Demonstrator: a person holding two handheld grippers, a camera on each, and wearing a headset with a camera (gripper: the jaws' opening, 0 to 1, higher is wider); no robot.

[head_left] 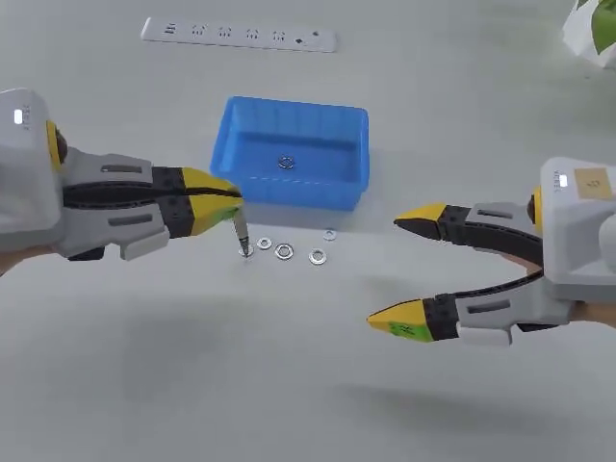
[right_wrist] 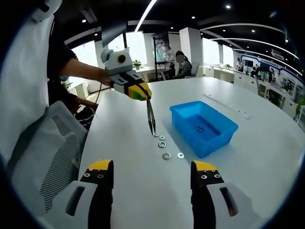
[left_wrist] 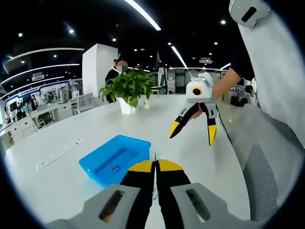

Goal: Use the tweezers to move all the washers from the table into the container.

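The blue container [head_left: 289, 191] stands mid-table with one washer [head_left: 286, 163] inside. Several washers [head_left: 284, 251] lie in a row on the white table just in front of it. My left gripper [head_left: 231, 202] is shut on metal tweezers [head_left: 241, 231], whose tips point down at the leftmost washer [head_left: 246, 251]. In the left gripper view the tweezers [left_wrist: 155, 160] run out between the closed jaws, with the container [left_wrist: 93, 172] ahead on the left. My right gripper [head_left: 387, 270] hovers open and empty to the right of the washers. The right gripper view shows the tweezers [right_wrist: 150, 117] over the washers [right_wrist: 162, 144].
A white power strip [head_left: 239, 35] lies at the table's far edge. A potted plant [head_left: 597, 29] sits at the far right corner. A mesh office chair [right_wrist: 52, 152] stands at the table's near side, by the person.
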